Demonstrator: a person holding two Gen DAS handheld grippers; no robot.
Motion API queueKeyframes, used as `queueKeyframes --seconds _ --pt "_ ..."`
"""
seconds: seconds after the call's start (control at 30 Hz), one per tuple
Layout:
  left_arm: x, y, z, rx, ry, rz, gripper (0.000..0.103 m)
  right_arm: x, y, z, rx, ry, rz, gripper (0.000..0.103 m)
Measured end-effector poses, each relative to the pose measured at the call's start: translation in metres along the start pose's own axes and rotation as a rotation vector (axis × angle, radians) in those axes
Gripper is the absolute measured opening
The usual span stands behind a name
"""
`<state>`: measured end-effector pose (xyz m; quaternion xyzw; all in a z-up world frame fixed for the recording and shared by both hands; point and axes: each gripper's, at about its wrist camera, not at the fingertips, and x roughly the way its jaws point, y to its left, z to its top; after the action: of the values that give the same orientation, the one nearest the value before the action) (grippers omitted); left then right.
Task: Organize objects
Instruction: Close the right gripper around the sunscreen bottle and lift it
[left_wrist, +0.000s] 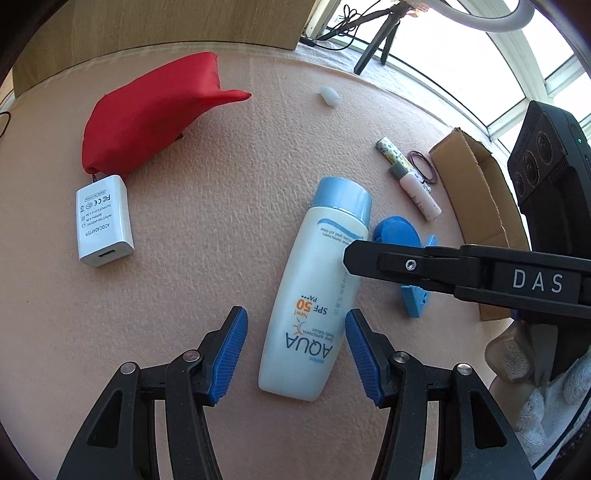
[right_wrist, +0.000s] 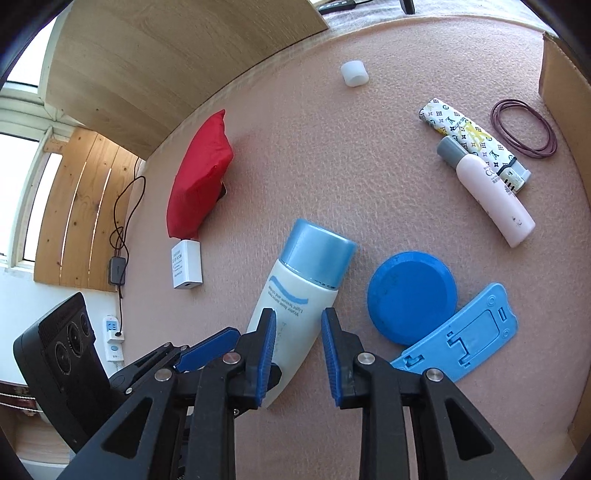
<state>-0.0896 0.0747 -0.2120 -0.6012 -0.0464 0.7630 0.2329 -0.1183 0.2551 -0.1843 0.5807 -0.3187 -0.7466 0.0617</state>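
Both grippers, left (left_wrist: 295, 354) and right (right_wrist: 298, 356), hang released over the bottle (left_wrist: 314, 291) (lying flat); colliding fingers could roll it.

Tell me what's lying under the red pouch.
Only the pink mat shows around the red pouch; a dark bit peeks out at its edge, too hidden to identify. The white charger touches its end. Anything beneath is covered.

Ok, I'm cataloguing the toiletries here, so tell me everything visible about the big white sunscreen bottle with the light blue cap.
The white plastic sunscreen bottle lies flat on the pink textured mat, its light blue cap closed and pointing away from both grippers. Print reads AQUA, SPF 50. The open right gripper straddles its body; the open left gripper brackets its base. A round blue disc lies close beside it.
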Motion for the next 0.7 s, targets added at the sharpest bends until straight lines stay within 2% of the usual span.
queueKeyframes --seconds 0.23,0.33,0.4,0.43,0.6,0.7 --pt "0.004 -0.013 -0.012 0.005 0.012 -0.070 0.056 0.010 0.013 0.006 -0.052 0.001 0.000 0.025" --pt "-0.002 -0.017 -0.011 0.017 -0.019 -0.039 0.056 0.008 0.019 0.005 -0.087 -0.003 -0.002 0.028" --pt "-0.009 -0.015 -0.006 0.015 -0.045 0.017 0.056 0.005 0.018 0.002 -0.095 -0.015 -0.015 0.039" --pt "-0.012 -0.012 -0.003 0.008 -0.054 0.032 0.057 0.003 0.017 0.001 -0.093 -0.020 -0.019 0.040" --pt "-0.010 0.004 0.011 -0.032 -0.029 0.007 0.058 0.004 0.015 -0.002 -0.096 -0.008 -0.026 0.041" --pt "-0.003 0.006 0.016 -0.050 -0.008 -0.036 0.065 0.009 0.020 -0.002 -0.119 0.006 -0.048 0.042"
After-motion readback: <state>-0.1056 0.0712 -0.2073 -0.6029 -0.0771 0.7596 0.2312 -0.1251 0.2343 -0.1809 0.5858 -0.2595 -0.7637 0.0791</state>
